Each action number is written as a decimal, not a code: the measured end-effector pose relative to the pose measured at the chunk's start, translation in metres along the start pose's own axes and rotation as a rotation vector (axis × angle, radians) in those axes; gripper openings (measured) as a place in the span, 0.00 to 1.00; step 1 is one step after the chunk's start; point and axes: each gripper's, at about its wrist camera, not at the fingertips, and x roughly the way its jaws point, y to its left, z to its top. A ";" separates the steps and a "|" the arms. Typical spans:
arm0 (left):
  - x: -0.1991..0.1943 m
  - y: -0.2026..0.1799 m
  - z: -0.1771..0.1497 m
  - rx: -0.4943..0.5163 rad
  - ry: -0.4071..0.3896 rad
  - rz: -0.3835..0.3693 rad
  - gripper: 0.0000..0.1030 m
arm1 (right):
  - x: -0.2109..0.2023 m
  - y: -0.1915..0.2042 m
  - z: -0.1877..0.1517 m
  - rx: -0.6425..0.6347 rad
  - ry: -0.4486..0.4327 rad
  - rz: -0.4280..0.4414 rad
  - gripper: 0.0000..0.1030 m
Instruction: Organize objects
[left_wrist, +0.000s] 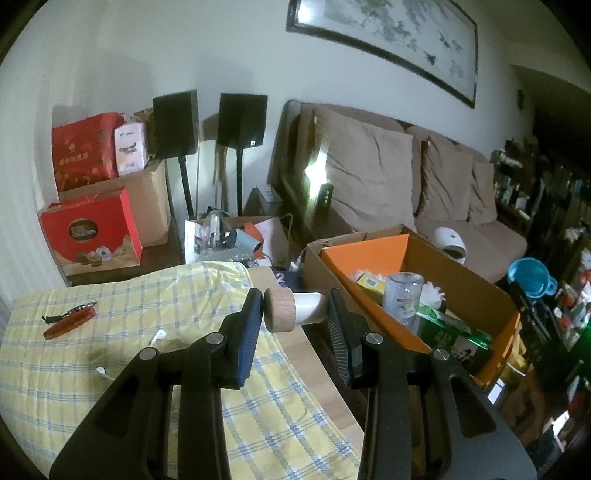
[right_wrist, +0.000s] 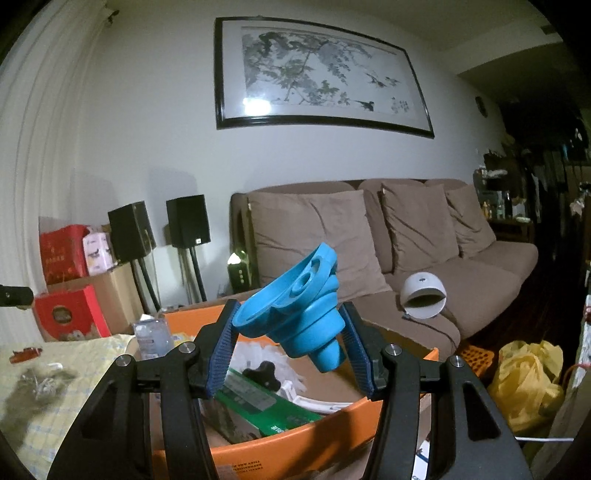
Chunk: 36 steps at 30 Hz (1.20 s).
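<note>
Up close in the left wrist view, the left gripper (left_wrist: 295, 314) has its fingers clenched end to end on a small white bottle with a wooden cap (left_wrist: 295, 309), held sideways above the right edge of the table (left_wrist: 314, 365). A yellow checked cloth (left_wrist: 122, 332) covers the tabletop, and a red corkscrew (left_wrist: 70, 320) lies near its left edge. Just beyond the right edge sits an open cardboard box (left_wrist: 476, 295) lined in orange, holding a clear jar (left_wrist: 402, 295) and a green carton (left_wrist: 454, 336).

Over in the right wrist view, the right gripper (right_wrist: 290, 347) grasps a blue collapsible funnel (right_wrist: 299, 310), tilted, above that same cardboard box (right_wrist: 295, 450). A brown sofa (right_wrist: 369, 236) stands behind.
</note>
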 end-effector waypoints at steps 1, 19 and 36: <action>0.001 -0.001 -0.001 0.001 0.005 -0.001 0.32 | -0.001 -0.001 0.000 0.003 -0.005 0.001 0.54; -0.001 -0.017 0.005 0.023 -0.003 -0.023 0.32 | 0.006 0.001 -0.003 -0.002 0.014 0.001 0.54; -0.004 -0.045 0.015 0.071 -0.042 -0.131 0.32 | 0.014 0.000 -0.008 -0.013 0.061 -0.019 0.54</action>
